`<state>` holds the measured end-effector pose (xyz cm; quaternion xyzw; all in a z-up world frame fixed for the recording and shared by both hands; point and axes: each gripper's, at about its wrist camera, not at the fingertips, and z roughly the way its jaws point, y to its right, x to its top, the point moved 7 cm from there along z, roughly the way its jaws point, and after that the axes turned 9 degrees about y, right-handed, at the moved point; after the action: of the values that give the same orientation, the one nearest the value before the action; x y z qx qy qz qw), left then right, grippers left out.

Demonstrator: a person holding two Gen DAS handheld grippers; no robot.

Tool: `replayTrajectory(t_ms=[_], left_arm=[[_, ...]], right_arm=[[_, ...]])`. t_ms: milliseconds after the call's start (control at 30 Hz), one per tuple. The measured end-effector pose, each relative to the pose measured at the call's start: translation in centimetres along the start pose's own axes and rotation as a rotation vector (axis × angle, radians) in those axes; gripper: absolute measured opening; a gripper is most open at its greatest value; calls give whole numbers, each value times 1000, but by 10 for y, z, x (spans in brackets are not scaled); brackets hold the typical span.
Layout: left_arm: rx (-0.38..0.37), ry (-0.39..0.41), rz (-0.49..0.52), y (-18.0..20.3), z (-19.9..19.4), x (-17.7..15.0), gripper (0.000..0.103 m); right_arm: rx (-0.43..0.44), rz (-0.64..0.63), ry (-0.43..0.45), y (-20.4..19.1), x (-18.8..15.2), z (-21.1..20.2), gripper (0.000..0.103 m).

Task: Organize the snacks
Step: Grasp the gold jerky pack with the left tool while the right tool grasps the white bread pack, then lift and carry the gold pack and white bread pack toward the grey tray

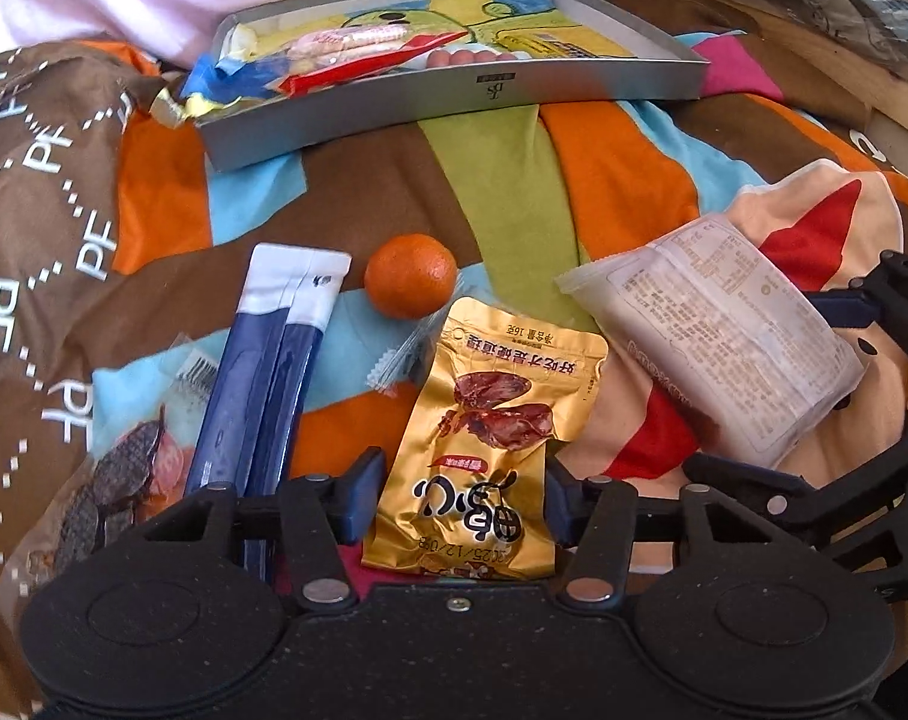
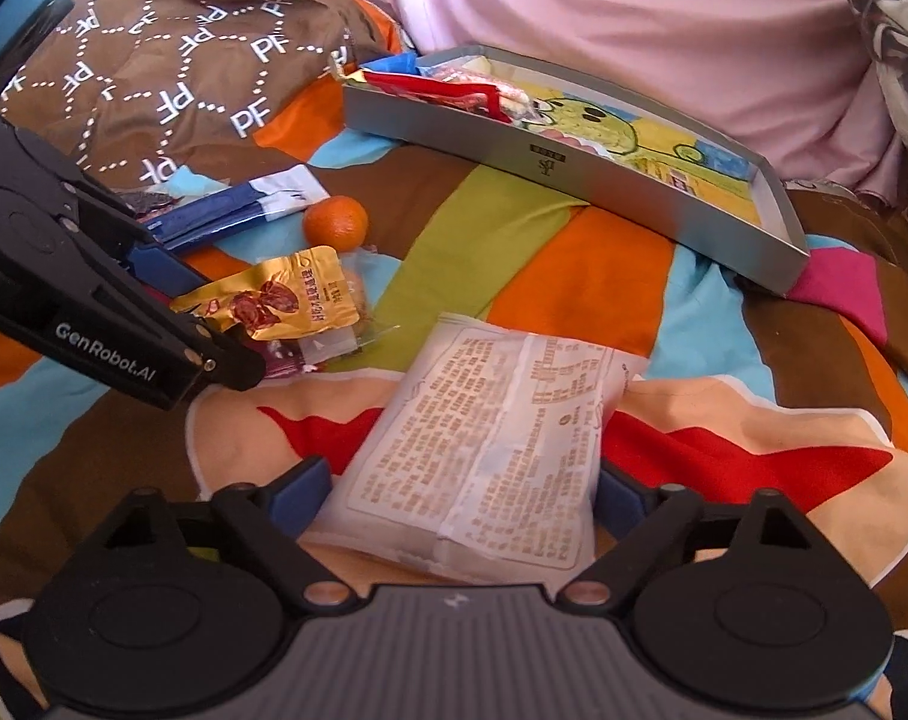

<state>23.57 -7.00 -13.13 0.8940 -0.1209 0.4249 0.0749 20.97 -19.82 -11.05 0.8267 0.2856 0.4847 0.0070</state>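
Note:
A gold snack packet [image 1: 490, 420] lies on the patchwork bedspread, and my left gripper [image 1: 464, 501] is shut on its lower end, the fingers pressing both sides. The right wrist view shows the same packet [image 2: 279, 294] at the left gripper's [image 2: 213, 318] tips. My right gripper [image 2: 463, 492] is open wide, its fingers on either side of a white printed packet [image 2: 484, 438] that rests on the bed; the packet [image 1: 718, 330] also shows in the left wrist view. Behind stands a grey tray [image 1: 454, 96] holding a red packet [image 1: 363, 66] and other snacks.
A mandarin [image 1: 410, 275] and two blue stick packs [image 1: 261, 384] lie just past the gold packet. A clear bag of dark biscuits [image 1: 123, 468] sits at the left. Brown PF-print bedding [image 2: 171, 60] is bunched at the left, pink cloth [image 2: 574, 12] beyond the tray.

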Motion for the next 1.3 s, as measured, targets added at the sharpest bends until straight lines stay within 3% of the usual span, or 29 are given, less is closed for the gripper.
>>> replayTrajectory(t_ms=[233,600,900,1067,1300], left_arm=[[9,-64,-157,-3,-14,-7,55],[12,-131,-252,3,-40,-24,55],[9,-137,-206,10,-57,-39,56],[2,-142,-176,13,-53,-37,65],[-33,-142,-87,19,-51,-41,70]], right_arm=[[22,8,-8,1,0,-8,82],[99,-10,-46,-11,-10,-36,81],[126,-5,-86,-13,-13,-35,88],[96,28,-105,-11,-16,-21,93],[84,8,-82,-17,-20,-26,85]])
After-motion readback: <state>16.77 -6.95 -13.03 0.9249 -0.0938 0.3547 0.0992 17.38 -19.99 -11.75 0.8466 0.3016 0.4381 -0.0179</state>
